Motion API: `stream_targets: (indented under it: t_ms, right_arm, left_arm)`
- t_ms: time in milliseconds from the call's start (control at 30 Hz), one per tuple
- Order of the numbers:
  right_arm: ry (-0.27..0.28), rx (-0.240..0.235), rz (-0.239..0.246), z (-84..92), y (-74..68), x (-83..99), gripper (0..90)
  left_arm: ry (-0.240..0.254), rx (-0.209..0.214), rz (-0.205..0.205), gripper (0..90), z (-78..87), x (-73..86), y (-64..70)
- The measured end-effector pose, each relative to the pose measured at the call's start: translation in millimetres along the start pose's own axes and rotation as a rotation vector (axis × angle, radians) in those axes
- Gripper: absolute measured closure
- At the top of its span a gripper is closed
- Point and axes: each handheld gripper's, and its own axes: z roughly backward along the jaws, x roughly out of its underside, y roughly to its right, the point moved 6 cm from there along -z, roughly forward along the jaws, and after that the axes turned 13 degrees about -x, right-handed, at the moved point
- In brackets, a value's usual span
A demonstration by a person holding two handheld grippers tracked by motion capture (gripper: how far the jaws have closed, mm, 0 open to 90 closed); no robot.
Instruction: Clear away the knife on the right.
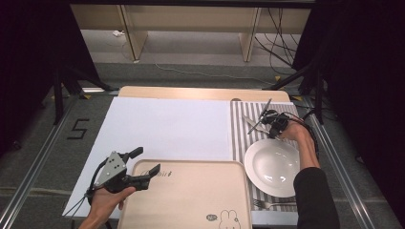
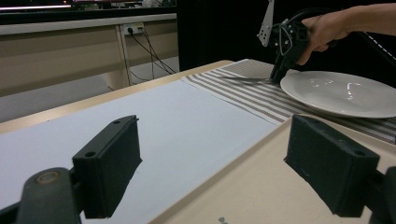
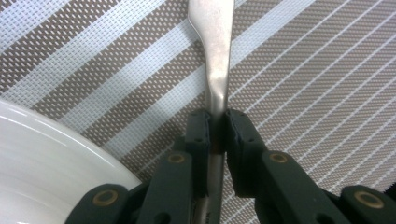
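A: What is being held by the right tongs (image 3: 216,126)?

B: A thin silver metal handle of a knife or spoon (image 3: 215,51) is pinched between the two black pads. Which one it is cannot be told, because the end is cut off. The tongs are closed tight on it.

A: Where is it found?

B: It is seen at the far right of the table, on the brown and white striped woven mat (image 1: 241,131). It lies just past the far rim of the round white plate (image 1: 272,167). It looks like it is low on the mat and not yet lifted.

A: And the left tongs (image 1: 137,167)?

B: They are held wide open, and nothing is held in them. They are kept near the left, over the far left corner of the flat tan tray with a little rabbit drawn on it (image 1: 186,200).

A: What else is seen?

B: A silver fork (image 1: 267,204) is laid on the mat, at the near side of the plate. A big white sheet (image 1: 162,129) is spread over the middle of the table.

A: How much is done?

B: Only the grab seems done. The tray is bare, so the lifting and the moving are likely left. The plate and fork are untouched.
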Motion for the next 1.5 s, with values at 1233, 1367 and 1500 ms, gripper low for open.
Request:
stream_targets:
  t_ms: [1233, 1367, 1500]
  right_arm:
    - [0.672, -0.147, -0.09, 94.4, -82.5, 9.7, 80.7]
    - [0.7, -0.223, -0.113, 98.3, -92.2, 9.6, 80.7]
    - [0.725, -0.261, -0.11, 101.9, -105.5, 10.4, 80.7]
  left_arm:
    - [0.005, -0.008, 0.009, 17.0, 0.5, -1.5, -1.6]
    - [0.01, -0.009, 0.008, 16.9, 1.3, -2.3, -1.3]
    - [0.02, -0.004, 0.013, 16.8, 1.0, -3.0, -1.1]
